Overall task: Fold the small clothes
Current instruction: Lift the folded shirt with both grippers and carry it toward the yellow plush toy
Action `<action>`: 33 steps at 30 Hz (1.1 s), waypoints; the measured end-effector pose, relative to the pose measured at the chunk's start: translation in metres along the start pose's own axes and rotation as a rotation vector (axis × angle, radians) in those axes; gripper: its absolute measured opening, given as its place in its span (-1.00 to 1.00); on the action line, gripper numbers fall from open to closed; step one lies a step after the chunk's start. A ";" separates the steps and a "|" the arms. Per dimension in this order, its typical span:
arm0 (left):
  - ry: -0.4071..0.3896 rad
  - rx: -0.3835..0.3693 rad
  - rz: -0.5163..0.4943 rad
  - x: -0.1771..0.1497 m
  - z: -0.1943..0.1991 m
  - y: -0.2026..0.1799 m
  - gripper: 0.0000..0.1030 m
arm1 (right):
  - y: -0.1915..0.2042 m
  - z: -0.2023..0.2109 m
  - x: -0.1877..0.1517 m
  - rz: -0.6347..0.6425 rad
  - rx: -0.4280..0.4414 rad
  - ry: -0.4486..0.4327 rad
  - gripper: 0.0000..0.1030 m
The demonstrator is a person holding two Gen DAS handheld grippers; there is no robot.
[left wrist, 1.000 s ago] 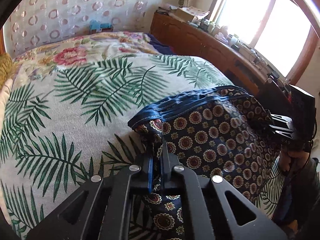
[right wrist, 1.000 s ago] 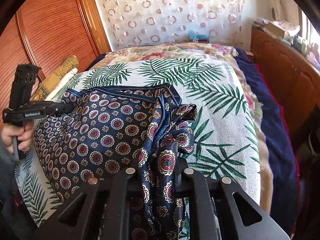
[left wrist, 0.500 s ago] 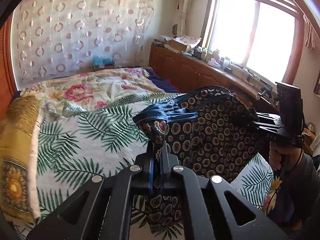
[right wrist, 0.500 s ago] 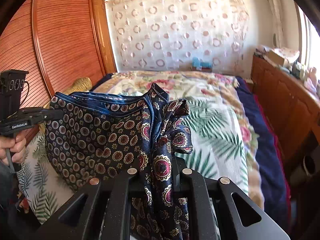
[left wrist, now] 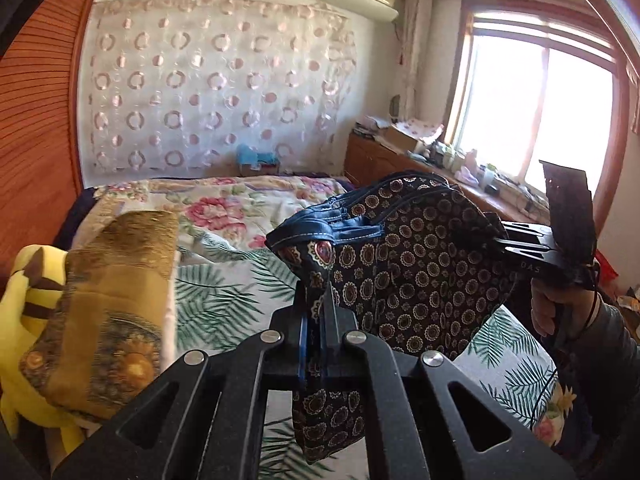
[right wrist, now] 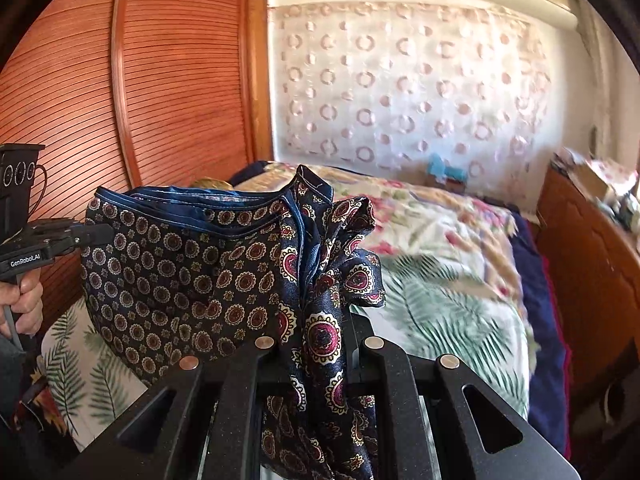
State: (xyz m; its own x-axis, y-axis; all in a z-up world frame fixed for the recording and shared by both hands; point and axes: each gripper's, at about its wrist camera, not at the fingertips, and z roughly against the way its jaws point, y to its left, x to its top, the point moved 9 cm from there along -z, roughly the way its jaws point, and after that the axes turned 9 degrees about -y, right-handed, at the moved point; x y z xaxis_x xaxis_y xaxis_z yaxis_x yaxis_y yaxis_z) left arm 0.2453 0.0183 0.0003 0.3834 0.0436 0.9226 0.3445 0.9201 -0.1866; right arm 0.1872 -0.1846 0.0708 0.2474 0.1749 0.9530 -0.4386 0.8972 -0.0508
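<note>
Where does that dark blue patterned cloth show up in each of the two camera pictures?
Left wrist view: the patterned cloth hangs centre-right, pinched by the left tool.
Right wrist view: the cloth spreads centre-left, pinched by the right tool.
Shared landmark: the circle-patterned curtain behind the bed.

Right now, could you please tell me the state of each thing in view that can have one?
Navy patterned silk garment: lifted off the bed, bunched, hanging between both grippers, not folded flat.
Left gripper: shut on the garment's edge.
Right gripper: shut on the garment's other end.
Palm-leaf print bedspread: spread over the bed.
Brown slatted wardrobe door: closed.
Circle-patterned sheer curtain: hanging, drawn across the wall.
</note>
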 end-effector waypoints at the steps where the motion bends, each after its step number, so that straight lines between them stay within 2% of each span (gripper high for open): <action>1: -0.014 0.014 0.007 0.003 0.005 0.007 -0.91 | 0.005 -0.006 0.007 0.014 0.012 -0.004 -0.76; 8: -0.128 0.142 0.065 0.023 0.039 0.070 -0.91 | 0.035 -0.069 0.065 0.129 0.083 -0.056 -0.76; 13: -0.180 0.195 0.103 0.029 0.055 0.100 -0.91 | 0.056 -0.112 0.095 0.194 0.141 -0.092 -0.76; 20: -0.186 0.244 0.177 0.016 0.061 0.142 -0.91 | 0.083 -0.173 0.118 0.315 0.202 -0.074 -0.76; 25: -0.208 0.243 0.173 0.029 0.074 0.148 -0.92 | 0.090 -0.174 0.136 0.353 0.240 -0.108 -0.77; 29: -0.251 0.239 0.143 0.051 0.096 0.140 -0.92 | 0.080 -0.150 0.137 0.344 0.260 -0.133 -0.77; 33: -0.272 0.240 0.144 0.056 0.117 0.132 -0.92 | 0.081 -0.142 0.143 0.330 0.304 -0.135 -0.77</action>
State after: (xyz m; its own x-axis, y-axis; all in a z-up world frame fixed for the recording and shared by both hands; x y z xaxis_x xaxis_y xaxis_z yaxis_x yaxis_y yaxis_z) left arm 0.2124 0.1877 0.0667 0.1613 0.2509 0.9545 0.0805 0.9606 -0.2661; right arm 0.3095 -0.0291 0.1610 -0.0540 0.3584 0.9320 -0.7129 0.6397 -0.2873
